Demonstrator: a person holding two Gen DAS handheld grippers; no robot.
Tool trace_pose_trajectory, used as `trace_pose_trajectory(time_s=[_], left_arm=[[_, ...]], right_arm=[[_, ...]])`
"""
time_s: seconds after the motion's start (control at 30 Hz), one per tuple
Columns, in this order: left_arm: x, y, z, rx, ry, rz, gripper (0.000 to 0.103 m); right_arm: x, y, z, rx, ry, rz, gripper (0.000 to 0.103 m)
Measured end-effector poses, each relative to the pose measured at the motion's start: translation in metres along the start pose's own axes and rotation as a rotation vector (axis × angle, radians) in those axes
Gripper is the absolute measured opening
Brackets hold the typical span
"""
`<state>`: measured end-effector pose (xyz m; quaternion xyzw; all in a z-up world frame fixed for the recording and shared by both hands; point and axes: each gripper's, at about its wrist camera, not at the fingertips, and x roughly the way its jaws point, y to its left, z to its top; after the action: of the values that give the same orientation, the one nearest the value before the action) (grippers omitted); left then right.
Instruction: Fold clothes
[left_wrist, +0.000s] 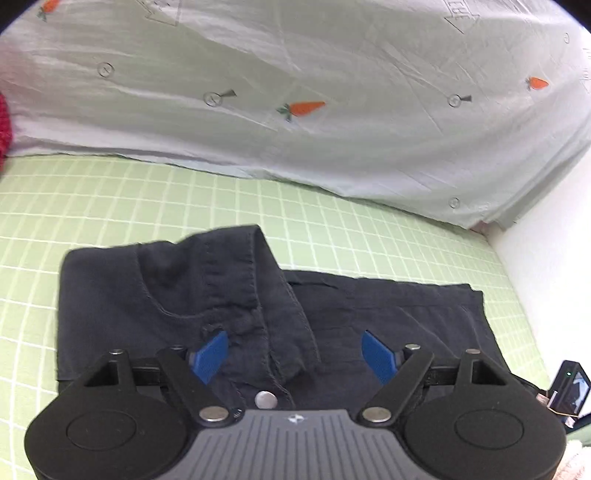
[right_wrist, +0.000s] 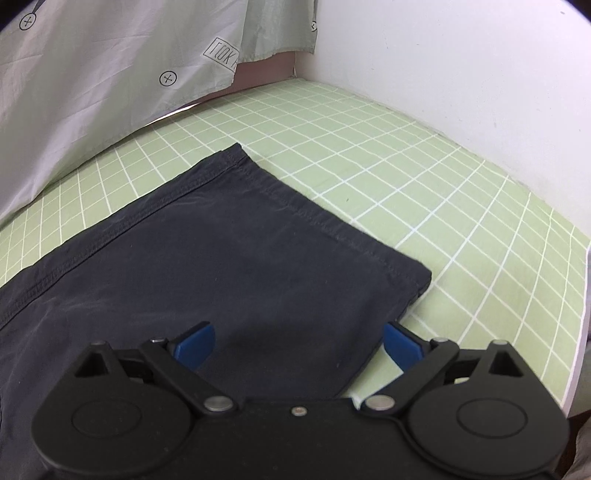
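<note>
Dark navy shorts (left_wrist: 207, 295) lie on a green checked sheet (left_wrist: 110, 206). In the left wrist view the waistband end is rumpled, with a flap standing up and a metal button (left_wrist: 266, 399) near the gripper body. My left gripper (left_wrist: 295, 350) is open, its blue fingers either side of the fly seam, just above the cloth. In the right wrist view the flat leg of the shorts (right_wrist: 240, 266) shows with its hem toward the wall. My right gripper (right_wrist: 299, 341) is open over the leg's near corner, holding nothing.
A pale quilt with carrot prints (left_wrist: 303, 107) is heaped behind the shorts and also shows in the right wrist view (right_wrist: 92, 92). A white wall (right_wrist: 461, 74) borders the bed on the right. A red knit item (left_wrist: 4, 122) sits at far left.
</note>
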<state>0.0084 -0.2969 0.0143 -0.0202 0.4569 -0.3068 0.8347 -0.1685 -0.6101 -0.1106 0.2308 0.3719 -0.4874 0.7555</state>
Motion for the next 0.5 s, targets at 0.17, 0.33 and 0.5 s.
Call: trace_pose_trajectory(time_s=[0.17,0.33,0.5], left_arm=[[0.006,0.017,0.008,-0.011,0.009,0.180,0.081],[0.034,0.041,0.000,-0.073,0.150,0.388,0.081],[0.049,0.051,-0.009,-0.124,0.223,0.404,0.081]], right_arm=[[0.021,-0.006,0.024,-0.045,-0.031,-0.013,0.101],[0.051,-0.015,0.045,-0.070,-0.028,0.022,0.102],[0.074,-0.016,0.055,-0.117,-0.008,0.076,0.102]])
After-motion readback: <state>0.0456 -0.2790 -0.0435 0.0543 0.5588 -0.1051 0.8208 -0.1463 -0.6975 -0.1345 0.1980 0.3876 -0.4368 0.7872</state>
